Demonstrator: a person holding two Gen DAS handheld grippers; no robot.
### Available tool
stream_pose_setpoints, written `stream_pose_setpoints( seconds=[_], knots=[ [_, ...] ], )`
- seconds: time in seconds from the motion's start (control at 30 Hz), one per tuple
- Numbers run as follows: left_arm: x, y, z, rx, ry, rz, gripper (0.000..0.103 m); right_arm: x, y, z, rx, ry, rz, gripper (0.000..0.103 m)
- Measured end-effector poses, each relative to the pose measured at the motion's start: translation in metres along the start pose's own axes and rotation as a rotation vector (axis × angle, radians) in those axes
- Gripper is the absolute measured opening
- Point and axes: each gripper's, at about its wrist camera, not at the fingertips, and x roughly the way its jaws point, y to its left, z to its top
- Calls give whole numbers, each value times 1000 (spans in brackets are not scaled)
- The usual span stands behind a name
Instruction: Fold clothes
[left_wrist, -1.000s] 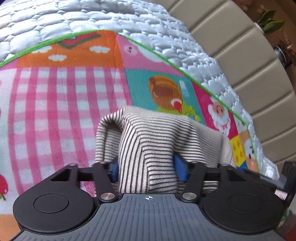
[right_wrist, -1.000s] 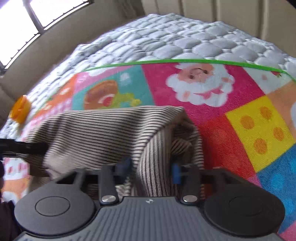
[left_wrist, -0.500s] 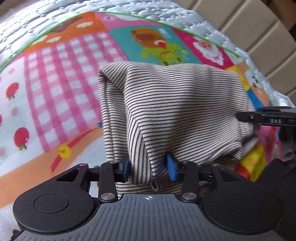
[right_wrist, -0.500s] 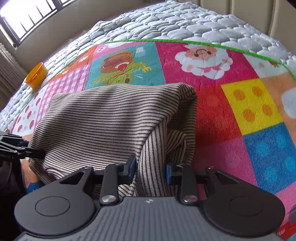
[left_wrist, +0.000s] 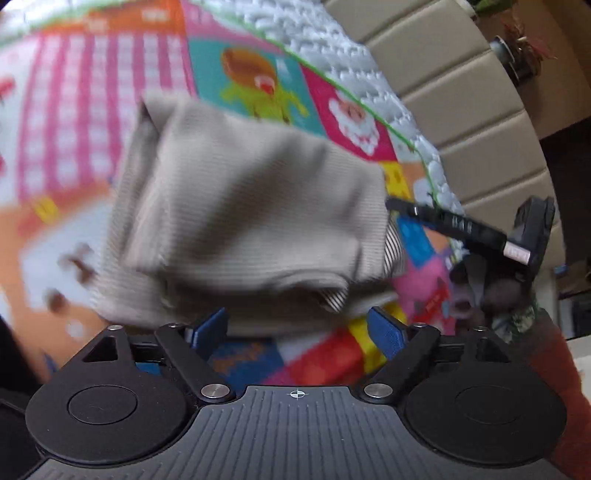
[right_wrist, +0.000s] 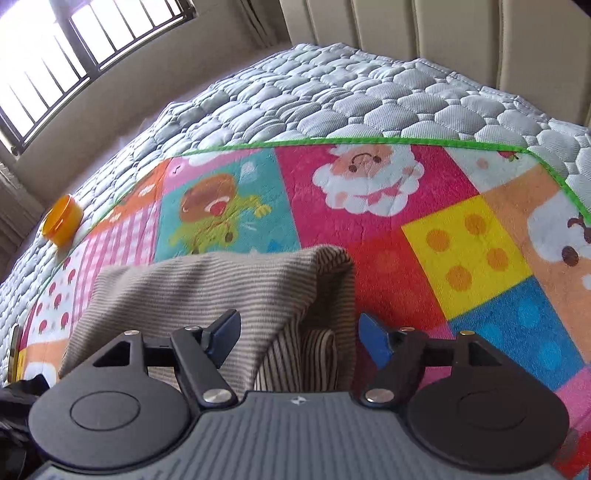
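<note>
A folded beige striped garment (left_wrist: 251, 221) lies on the colourful play mat (left_wrist: 92, 92); this left wrist view is motion-blurred. My left gripper (left_wrist: 299, 328) is open just in front of the garment's near edge, holding nothing. In the right wrist view the same garment (right_wrist: 207, 291) lies folded on the mat (right_wrist: 461, 240), with its right end open as a pocket. My right gripper (right_wrist: 299, 332) is open over the garment's near right corner, its jaws apart and empty. The right gripper also shows in the left wrist view (left_wrist: 465, 229) at the garment's right end.
The mat lies on a grey quilted mattress (right_wrist: 332, 96). A padded beige headboard (right_wrist: 461, 33) stands behind it. An orange cup (right_wrist: 61, 221) lies on its side at the mattress's left edge. A barred window (right_wrist: 74, 44) is at the far left.
Both grippers have opened and let go of the striped garment, which now lies folded on the mat. Both have drawn back a little from it.
</note>
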Motion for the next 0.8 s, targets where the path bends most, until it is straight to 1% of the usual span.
stream_pose_setpoints(
  seconds=[0.1,0.17,0.23,0.3,0.33,0.47,0.53,0.57,0.63,0.7,0.73,0.77,0.8],
  knots=[
    [35,14,-6,-105,14,38,86,7,4,4,-40,-45,-27,72],
    [47,26,-7,-190,-12,51,84,13,5,7,-64,-71,-39,72],
    [48,31,-5,-222,-67,45,77,22,3,12,-78,-86,-51,72],
    [47,26,2,-158,-114,91,55,31,-2,16,-83,-85,-69,72],
    [47,24,5,-127,-137,113,52,36,-4,18,-85,-84,-78,72],
    [52,29,32,-89,-142,123,48,52,-12,21,-106,-72,-114,72],
    [53,26,50,-45,-157,142,47,56,-15,16,-132,-54,-132,72],
    [52,23,63,-1,-172,166,47,57,-16,12,-145,-43,-141,72],
    [54,17,92,81,-214,220,47,58,-15,5,-156,-20,-140,72],
    [56,10,122,179,-280,268,48,56,-8,-4,-156,0,-121,72],
    [55,8,135,230,-329,303,48,55,0,-7,-163,12,-109,72],
    [53,8,145,241,-365,332,51,53,9,-11,-181,23,-99,71],
    [51,8,154,252,-402,360,51,53,20,-15,-214,33,-89,71]
  ],
)
